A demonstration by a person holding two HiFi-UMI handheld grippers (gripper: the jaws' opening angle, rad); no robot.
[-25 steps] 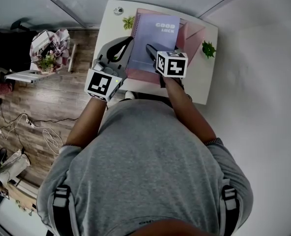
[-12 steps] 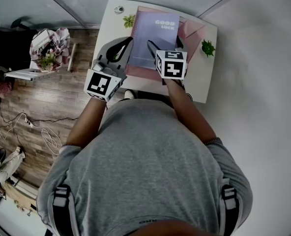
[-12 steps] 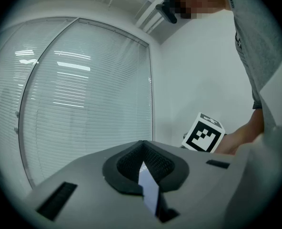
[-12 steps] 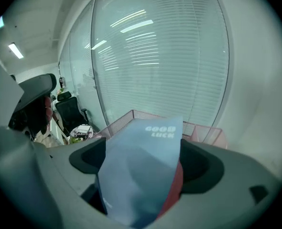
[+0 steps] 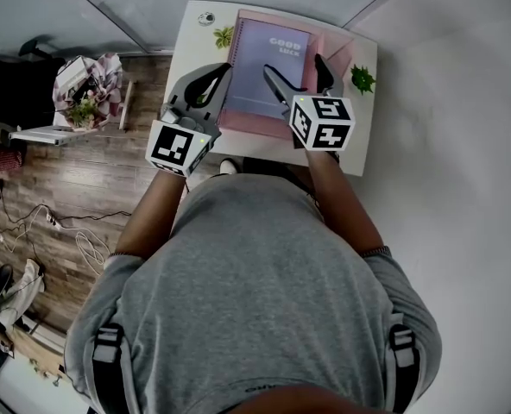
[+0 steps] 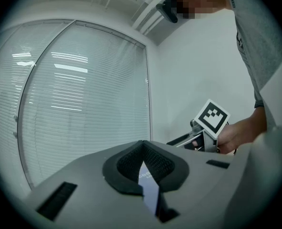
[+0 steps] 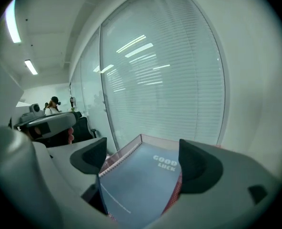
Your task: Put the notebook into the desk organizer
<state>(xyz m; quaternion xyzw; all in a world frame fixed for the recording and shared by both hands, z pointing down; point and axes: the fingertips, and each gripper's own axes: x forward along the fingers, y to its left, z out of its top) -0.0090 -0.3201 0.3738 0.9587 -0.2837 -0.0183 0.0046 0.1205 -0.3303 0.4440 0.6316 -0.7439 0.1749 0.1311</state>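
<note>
1. Notebook, blue-grey and spiral-bound, sits in the pink mesh desk organizer. The left gripper is clamped on its edge, and the right gripper straddles it with jaws wide apart, not pressing.
2. White table; wooden floor to its left.
3. Slatted blinds beyond; the organizer's base is hidden.

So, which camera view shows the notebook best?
The right gripper view: the notebook sits large between the jaws of the open right gripper, cover print and spiral clear. The head view shows it whole but small, in the pink organizer. The left gripper view shows only a sliver in the left gripper.
</note>
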